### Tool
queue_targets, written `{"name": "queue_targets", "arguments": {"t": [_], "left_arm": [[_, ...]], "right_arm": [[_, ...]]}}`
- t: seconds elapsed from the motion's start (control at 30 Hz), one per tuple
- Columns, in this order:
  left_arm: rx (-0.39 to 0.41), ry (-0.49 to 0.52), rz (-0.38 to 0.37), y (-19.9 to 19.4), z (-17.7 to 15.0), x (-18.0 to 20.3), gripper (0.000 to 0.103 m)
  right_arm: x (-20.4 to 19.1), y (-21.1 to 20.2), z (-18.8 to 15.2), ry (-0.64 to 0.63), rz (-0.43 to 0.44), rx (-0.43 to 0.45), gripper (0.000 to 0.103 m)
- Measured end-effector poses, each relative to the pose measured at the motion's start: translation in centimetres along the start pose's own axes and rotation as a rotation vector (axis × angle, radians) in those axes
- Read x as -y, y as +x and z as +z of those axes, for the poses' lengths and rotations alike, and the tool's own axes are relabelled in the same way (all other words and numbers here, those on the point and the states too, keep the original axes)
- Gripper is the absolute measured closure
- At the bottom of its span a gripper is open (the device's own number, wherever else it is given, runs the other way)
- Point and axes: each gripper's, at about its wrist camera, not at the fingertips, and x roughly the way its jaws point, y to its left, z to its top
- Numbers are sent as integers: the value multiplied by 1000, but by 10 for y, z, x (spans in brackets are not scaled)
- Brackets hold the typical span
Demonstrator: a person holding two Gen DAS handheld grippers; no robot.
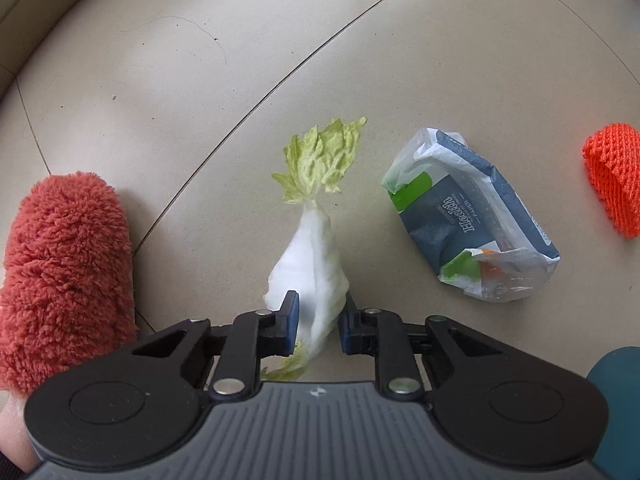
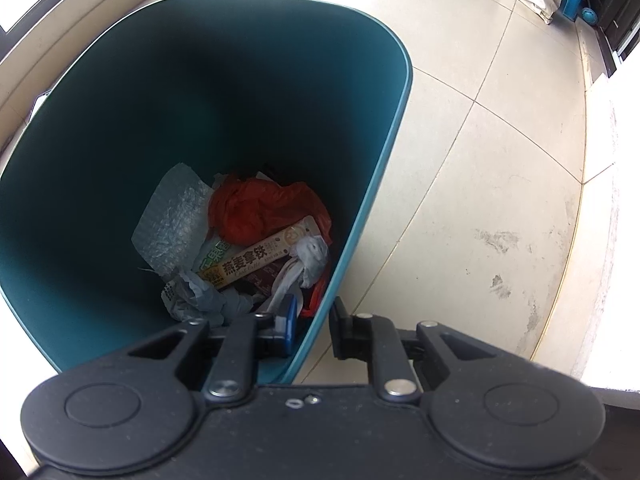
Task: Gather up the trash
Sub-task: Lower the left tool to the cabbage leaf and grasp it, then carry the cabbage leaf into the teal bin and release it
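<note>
The left gripper [image 1: 316, 322] is pinching a napa cabbage leaf [image 1: 310, 252] lying on the tile floor [image 1: 200, 100]. The right gripper [image 2: 314, 326] is clamping the teal trash bin [image 2: 384, 168] by its rim.

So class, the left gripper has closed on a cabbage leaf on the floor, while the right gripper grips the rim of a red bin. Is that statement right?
Not quite: the bin is teal, not red, as the right wrist view shows. The rest stands: the right gripper grips its rim, and in the left wrist view the left gripper has closed on the cabbage leaf on the floor.
</note>
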Motion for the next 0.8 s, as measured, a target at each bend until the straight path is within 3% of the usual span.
{"name": "queue_targets", "arguments": {"t": [0.27,0.5,0.8], "left_arm": [[48,-13,-40,-52,-15,3,93],[83,11,-124,-134,-32,27,93],[177,173,-238,-249,-70,72,92]], "right_arm": [[-3,-3,-4,-18,-23,27,88],[-3,-4,-7,-18,-30,47,91],[-11,-5,-12,-54,-73,56,92]]}}
